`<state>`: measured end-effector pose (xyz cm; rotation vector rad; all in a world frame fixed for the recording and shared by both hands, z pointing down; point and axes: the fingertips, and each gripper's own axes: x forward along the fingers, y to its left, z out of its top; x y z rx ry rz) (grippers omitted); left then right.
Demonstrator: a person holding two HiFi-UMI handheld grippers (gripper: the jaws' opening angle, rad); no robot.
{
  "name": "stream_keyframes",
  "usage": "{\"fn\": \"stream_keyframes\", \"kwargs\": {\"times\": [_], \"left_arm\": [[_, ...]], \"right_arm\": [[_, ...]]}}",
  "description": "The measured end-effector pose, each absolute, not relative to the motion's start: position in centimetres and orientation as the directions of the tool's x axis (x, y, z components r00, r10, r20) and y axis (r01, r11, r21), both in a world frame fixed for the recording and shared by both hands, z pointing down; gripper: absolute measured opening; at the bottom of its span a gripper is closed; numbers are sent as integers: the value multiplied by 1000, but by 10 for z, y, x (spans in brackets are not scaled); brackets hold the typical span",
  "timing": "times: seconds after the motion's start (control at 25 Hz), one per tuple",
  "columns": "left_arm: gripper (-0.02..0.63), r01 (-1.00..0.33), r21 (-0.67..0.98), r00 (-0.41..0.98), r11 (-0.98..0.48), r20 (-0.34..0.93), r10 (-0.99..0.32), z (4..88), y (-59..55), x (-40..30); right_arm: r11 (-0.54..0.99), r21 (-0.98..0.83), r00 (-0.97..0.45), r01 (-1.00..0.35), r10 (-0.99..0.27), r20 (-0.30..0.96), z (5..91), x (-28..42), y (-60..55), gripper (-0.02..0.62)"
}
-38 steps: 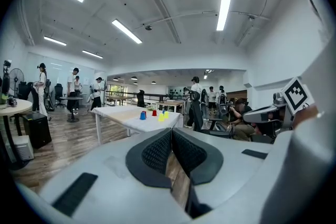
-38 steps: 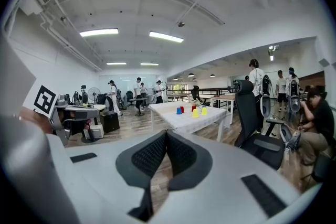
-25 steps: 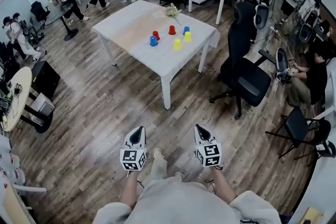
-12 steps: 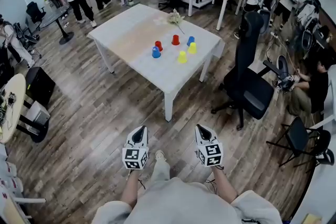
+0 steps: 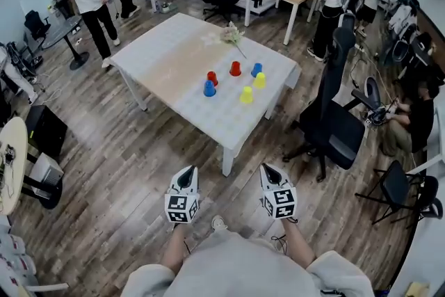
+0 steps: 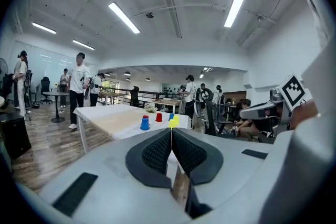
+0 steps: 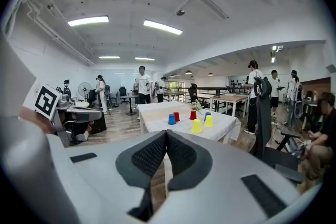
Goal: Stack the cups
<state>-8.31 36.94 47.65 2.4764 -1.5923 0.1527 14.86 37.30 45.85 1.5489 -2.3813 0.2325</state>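
Six cups point(image 5: 236, 69): two red, two blue, two yellow, upside down, each standing alone on the white desk point(image 5: 174, 45).
Left tool point(image 5: 185, 172): jaws pressed together, nothing between them.
Right tool point(image 5: 268, 170): jaws together, empty.
Cups from tools: at 12 o'clock, well apart; the desk's near corner and wood floor point(image 5: 125, 149) lie between.

Cups point(image 5: 246, 94) — plastic, seemingly; floor point(image 5: 139, 149) — wood.
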Motion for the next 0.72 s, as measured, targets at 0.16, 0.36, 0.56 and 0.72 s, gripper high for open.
{"fn": "stream_keyframes", "kwargs": {"times": [0.16, 0.36, 0.56, 0.72], "left_arm": [[14, -899, 104, 439, -426, 188, -879, 475, 333, -90], [14, -885, 102, 467, -455, 185, -865, 474, 300, -99], [14, -875, 111, 484, -471, 198, -852, 480, 280, -96], [14, -876, 112, 482, -469, 210, -851, 487, 260, -89]], "right_arm": [[394, 30, -364, -919, -873, 325, 456, 139, 342, 2], [370, 34, -341, -928, -883, 323, 456, 128, 315, 2], [378, 33, -345, -925, -873, 345, 464, 123, 302, 2], [404, 24, -370, -915, -859, 354, 472, 122, 281, 2]]}}
